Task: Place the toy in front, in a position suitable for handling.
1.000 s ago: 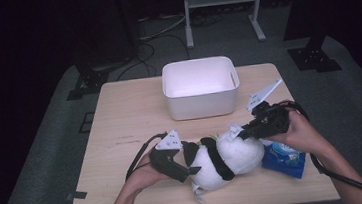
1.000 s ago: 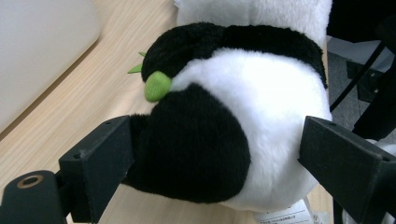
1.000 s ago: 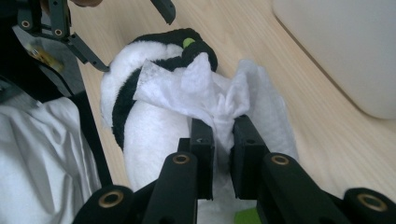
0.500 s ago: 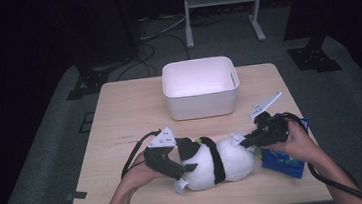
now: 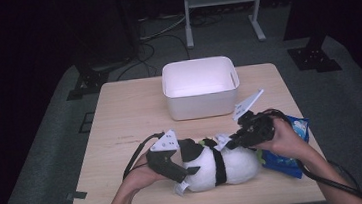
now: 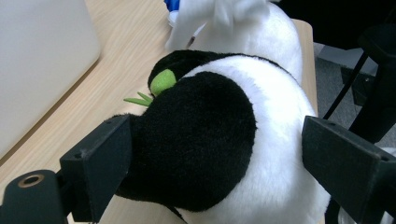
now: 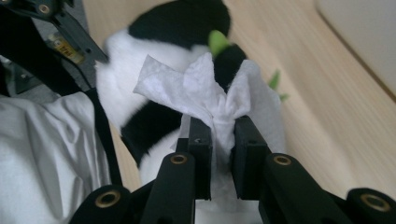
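The left gripper (image 5: 188, 169) is spreading its jaws wide around the left end of the black-and-white plush panda toy (image 5: 220, 166), its jaws sitting either side of the black patch without squeezing it. The right gripper (image 5: 229, 145) is pinching a crumpled white paper wipe (image 7: 210, 93) between nearly closed jaws, pressing it against the toy's upper right side. The toy is lying on the near part of the pale wooden table (image 5: 131, 127), its long axis running left to right. A blue plastic packet (image 5: 287, 157) is lying just right of it; its print is too blurred to read. A white rectangular plastic bin (image 5: 200, 87) is standing farther back.
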A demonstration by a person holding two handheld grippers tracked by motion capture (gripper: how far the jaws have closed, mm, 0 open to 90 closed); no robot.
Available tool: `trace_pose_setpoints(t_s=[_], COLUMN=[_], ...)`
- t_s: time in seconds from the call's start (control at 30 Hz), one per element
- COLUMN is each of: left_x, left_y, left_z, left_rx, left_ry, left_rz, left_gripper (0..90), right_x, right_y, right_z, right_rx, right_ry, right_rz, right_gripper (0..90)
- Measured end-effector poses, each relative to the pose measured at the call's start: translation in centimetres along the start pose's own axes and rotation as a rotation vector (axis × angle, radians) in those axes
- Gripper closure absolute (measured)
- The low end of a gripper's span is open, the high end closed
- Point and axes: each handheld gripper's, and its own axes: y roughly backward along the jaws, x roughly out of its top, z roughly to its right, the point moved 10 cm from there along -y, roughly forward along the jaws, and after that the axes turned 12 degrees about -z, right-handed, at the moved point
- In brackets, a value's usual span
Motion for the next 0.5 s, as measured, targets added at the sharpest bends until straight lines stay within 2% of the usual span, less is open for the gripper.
trace_pose_setpoints(t_s=[0.17, 0.27, 0.5], left_x=[0.0, -0.1, 0.1], left_y=[-0.1, -0.2, -0.2], left_z=[-0.2, -0.3, -0.3], left_rx=[0.009, 0.017, 0.017], left_ry=[0.014, 0.018, 0.026], left_rz=[0.003, 0.005, 0.019], left_gripper=[9.5, 9.4, 9.6], right_x=[1.7, 2.2, 0.9], right_y=[-2.0, -2.4, -1.8], right_z=[-1.5, -1.8, -1.3], right_rx=[0.034, 0.024, 0.027], right_ry=[0.049, 0.067, 0.042], right_rz=[-0.028, -0.036, -0.056], right_gripper=[78.5, 78.5, 77.9])
